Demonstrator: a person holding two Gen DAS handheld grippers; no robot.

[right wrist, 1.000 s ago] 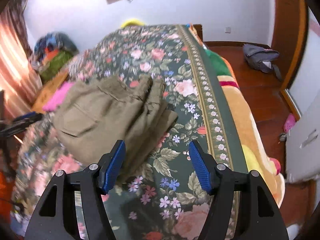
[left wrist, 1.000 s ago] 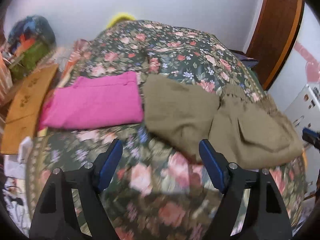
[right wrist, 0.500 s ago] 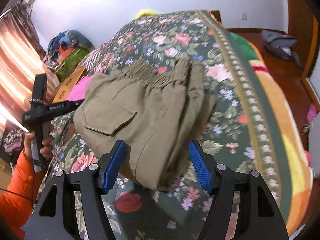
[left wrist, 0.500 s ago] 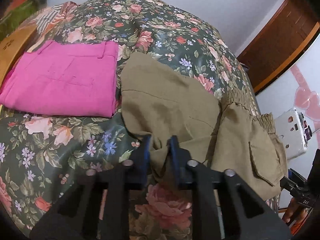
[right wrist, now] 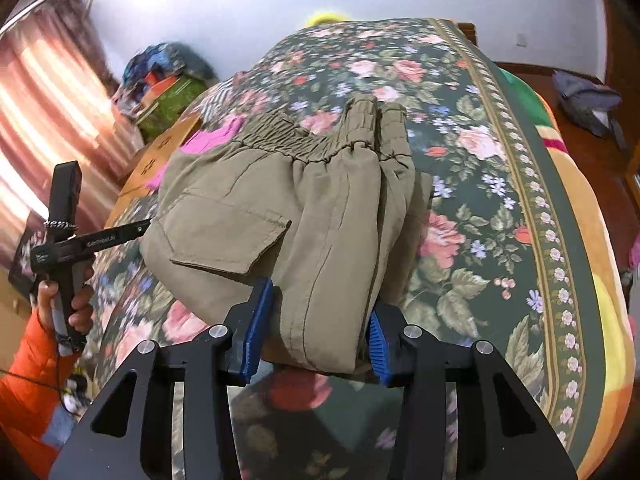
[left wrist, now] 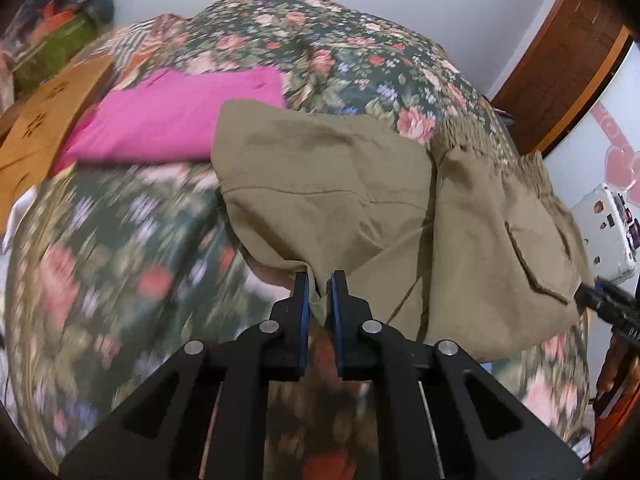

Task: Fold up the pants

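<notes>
Olive-khaki pants (left wrist: 320, 184) lie partly folded on a floral bedspread (left wrist: 120, 240). My left gripper (left wrist: 319, 292) is shut on the near edge of the leg end and lifts it slightly. In the right wrist view the waistband end of the pants (right wrist: 320, 208) shows a flap pocket and an elastic waist. My right gripper (right wrist: 316, 332) has its jaws around the thick folded near edge, the blue pads touching the cloth on both sides. The left gripper's handle (right wrist: 68, 236) and the hand holding it show at the left of that view.
A folded pink garment (left wrist: 176, 120) lies on the bed beyond the khaki pants. A wooden board (left wrist: 44, 128) and piled bags (left wrist: 52, 40) stand at the left. A white appliance (left wrist: 604, 232) and a brown door (left wrist: 560, 60) are at the right. The bed's edge (right wrist: 580, 280) runs along the right.
The left gripper closed on the leg edge and now lifts it. The right gripper moved forward and narrowed its jaws around the folded waist end.
</notes>
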